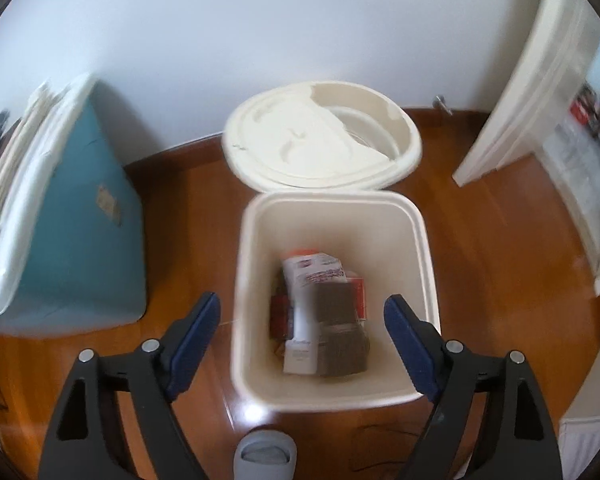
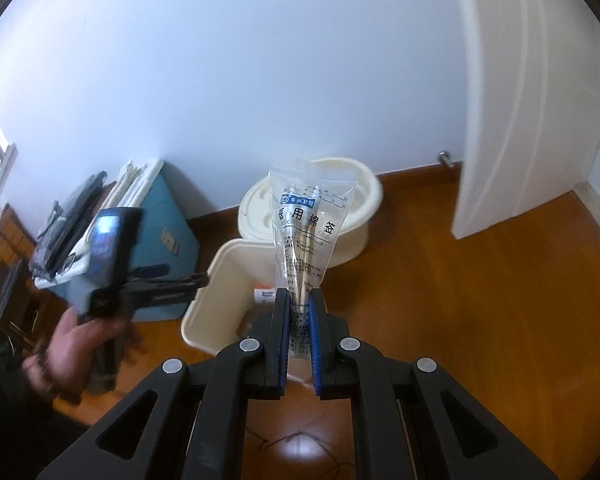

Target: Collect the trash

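Observation:
A cream square trash bin (image 1: 415, 280) stands on the wooden floor with its round lid (image 1: 300, 148) tipped back against the wall. Inside lie a white packet (image 1: 311, 280), a brown pack (image 1: 339, 320) and red wrappers. My left gripper (image 1: 301, 316) hangs open above the bin's mouth, nothing between its blue pads. My right gripper (image 2: 298, 300) is shut on the lower end of a clear bag of cotton swabs (image 2: 309, 220), which stands upright in front of the bin (image 2: 228, 264). In the right wrist view the left gripper (image 2: 196, 280) is held by a hand (image 2: 72, 344) over the bin's left rim.
A blue box (image 1: 88, 232) topped with white sheets stands left of the bin (image 2: 168, 220). A white door (image 1: 519, 92) hangs open at the right, a door stop (image 1: 441, 103) on the skirting. A grey slipper toe (image 1: 266, 454) shows at the bottom.

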`<action>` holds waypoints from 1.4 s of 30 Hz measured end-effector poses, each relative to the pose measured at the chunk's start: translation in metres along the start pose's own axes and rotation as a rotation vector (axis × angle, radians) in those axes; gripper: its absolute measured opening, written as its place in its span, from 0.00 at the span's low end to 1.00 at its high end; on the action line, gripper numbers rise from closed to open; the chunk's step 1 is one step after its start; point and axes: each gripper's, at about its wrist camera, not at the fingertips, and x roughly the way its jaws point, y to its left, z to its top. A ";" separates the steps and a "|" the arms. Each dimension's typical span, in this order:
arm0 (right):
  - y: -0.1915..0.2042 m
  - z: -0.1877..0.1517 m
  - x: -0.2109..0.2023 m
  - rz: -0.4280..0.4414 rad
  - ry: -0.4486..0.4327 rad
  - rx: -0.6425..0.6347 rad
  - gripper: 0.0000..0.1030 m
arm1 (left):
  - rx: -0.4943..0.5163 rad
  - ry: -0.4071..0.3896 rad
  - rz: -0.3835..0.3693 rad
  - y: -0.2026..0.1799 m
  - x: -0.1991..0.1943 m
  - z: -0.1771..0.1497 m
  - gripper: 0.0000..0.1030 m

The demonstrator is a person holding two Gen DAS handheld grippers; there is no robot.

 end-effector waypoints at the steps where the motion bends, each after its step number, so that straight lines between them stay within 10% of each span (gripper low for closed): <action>1: 0.012 0.004 0.014 -0.001 0.001 -0.016 0.09 | -0.037 -0.009 0.009 0.015 -0.017 0.004 0.82; 10: 0.068 -0.024 0.185 -0.070 0.245 0.000 0.17 | -0.133 -0.182 -0.071 0.081 -0.163 -0.026 0.82; 12: 0.075 -0.031 0.201 -0.136 0.278 -0.031 0.62 | -0.125 -0.219 -0.089 0.079 -0.184 -0.039 0.82; 14: 0.078 -0.030 0.195 -0.164 0.254 -0.011 0.72 | -0.105 -0.243 -0.106 0.076 -0.199 -0.048 0.82; 22: 0.111 -0.052 -0.020 -0.383 0.044 -0.094 0.74 | 0.046 -0.306 -0.115 0.033 -0.266 -0.113 0.82; 27: 0.142 -0.102 -0.185 -0.590 -0.106 -0.048 0.99 | 0.125 -0.336 -0.132 -0.001 -0.325 -0.162 0.82; 31: 0.157 -0.146 -0.271 -0.708 -0.151 0.009 1.00 | 0.151 -0.336 -0.160 -0.019 -0.370 -0.208 0.82; 38: 0.176 -0.201 -0.352 -0.860 -0.145 0.140 1.00 | 0.117 -0.373 0.006 -0.030 -0.416 -0.261 0.82; 42: 0.187 -0.226 -0.374 -0.862 -0.118 0.184 1.00 | 0.111 -0.345 -0.037 -0.025 -0.429 -0.286 0.82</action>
